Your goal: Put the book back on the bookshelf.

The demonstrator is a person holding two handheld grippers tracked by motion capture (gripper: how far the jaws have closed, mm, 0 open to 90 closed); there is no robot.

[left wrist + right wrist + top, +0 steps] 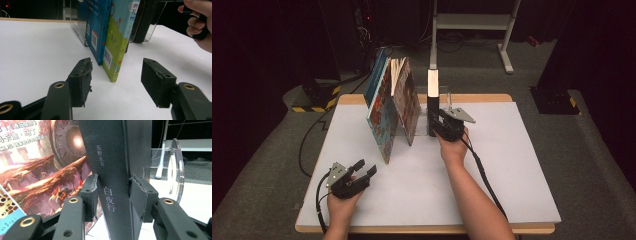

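Right gripper pinching a black book at the stand

The right gripper (439, 121) has its jaws pressed on the spine of the upright black book (112, 182), which stands at twelve o'clock on the table (512, 165), just beside two leaning picture books (393, 107). The left gripper (362, 170) rests at seven o'clock, jaws spread and holding nothing.

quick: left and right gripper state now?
Left gripper: open, empty, aimed at the standing green-covered book.
Right gripper: shut on the upright black book at its spine.
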